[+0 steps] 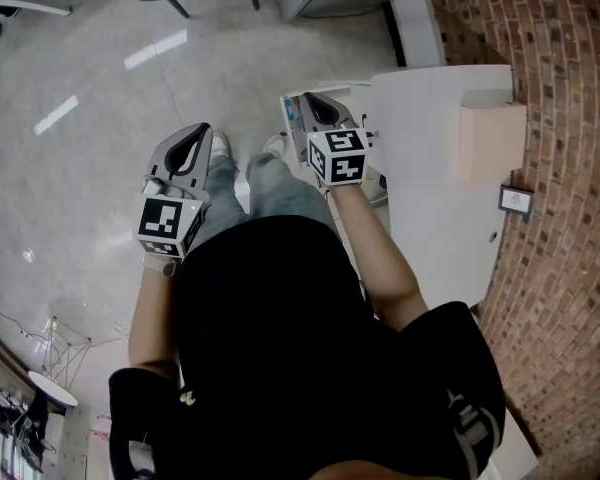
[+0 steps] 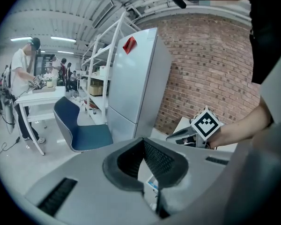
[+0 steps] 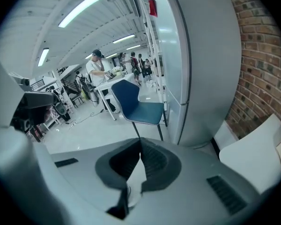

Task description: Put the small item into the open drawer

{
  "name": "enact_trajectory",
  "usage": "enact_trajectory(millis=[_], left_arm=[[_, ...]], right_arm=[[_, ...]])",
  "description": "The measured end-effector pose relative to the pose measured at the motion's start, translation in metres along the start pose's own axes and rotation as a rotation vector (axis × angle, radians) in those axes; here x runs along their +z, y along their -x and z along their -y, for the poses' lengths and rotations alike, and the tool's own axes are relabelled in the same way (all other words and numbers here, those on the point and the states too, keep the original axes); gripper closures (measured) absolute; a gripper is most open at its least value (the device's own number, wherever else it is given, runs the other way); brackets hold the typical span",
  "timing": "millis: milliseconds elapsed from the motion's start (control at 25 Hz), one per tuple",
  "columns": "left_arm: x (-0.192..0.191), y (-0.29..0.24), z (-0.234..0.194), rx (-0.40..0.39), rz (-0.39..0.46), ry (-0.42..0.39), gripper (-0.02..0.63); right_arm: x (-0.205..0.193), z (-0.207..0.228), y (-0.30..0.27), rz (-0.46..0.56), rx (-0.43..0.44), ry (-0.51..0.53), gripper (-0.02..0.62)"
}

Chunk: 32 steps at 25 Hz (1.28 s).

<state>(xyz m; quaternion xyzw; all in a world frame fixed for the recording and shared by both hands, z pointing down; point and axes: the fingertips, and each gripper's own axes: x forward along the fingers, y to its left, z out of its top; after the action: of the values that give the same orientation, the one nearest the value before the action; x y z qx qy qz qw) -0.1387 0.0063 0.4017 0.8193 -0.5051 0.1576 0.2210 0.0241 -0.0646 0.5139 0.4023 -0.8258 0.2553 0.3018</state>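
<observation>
Overhead, right gripper (image 1: 306, 98) above the open drawer (image 1: 340, 87), jaws together; left gripper (image 1: 204, 130) likewise closed; drawer contents unclear.

Pale polished floor (image 1: 100, 68) open on your left; white cabinet (image 1: 430, 148) and red brick wall (image 1: 570, 88) block your right.

A red brick wall (image 1: 570, 118) flanks a pale, glossy floor (image 1: 100, 118), where a blue chair (image 3: 136, 104), a tall white cabinet (image 2: 136, 83) and white shelving (image 2: 107, 50) stand under ceiling strip lights (image 3: 82, 7).
</observation>
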Motion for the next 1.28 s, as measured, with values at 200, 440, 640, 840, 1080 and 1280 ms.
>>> enact_trajectory(millis=[200, 440, 640, 840, 1080, 1280], left_arm=[[0.028, 0.007, -0.002, -0.033, 0.049, 0.008, 0.604], [0.069, 0.017, -0.003, -0.078, 0.117, -0.036, 0.603], [0.1, 0.028, -0.001, -0.109, 0.168, -0.04, 0.604], [0.122, 0.041, 0.005, -0.141, 0.205, -0.056, 0.604], [0.142, 0.056, 0.016, -0.157, 0.24, -0.096, 0.604], [0.15, 0.066, 0.021, -0.154, 0.262, -0.101, 0.604]], right_arm=[[0.042, -0.017, 0.043, 0.093, 0.001, 0.065, 0.583], [0.097, -0.032, 0.097, 0.228, -0.008, 0.11, 0.583], [0.128, -0.044, 0.136, 0.331, -0.007, 0.119, 0.583], [0.148, -0.06, 0.165, 0.415, 0.006, 0.142, 0.583], [0.161, -0.08, 0.185, 0.479, 0.022, 0.161, 0.583], [0.168, -0.089, 0.201, 0.528, 0.031, 0.176, 0.583]])
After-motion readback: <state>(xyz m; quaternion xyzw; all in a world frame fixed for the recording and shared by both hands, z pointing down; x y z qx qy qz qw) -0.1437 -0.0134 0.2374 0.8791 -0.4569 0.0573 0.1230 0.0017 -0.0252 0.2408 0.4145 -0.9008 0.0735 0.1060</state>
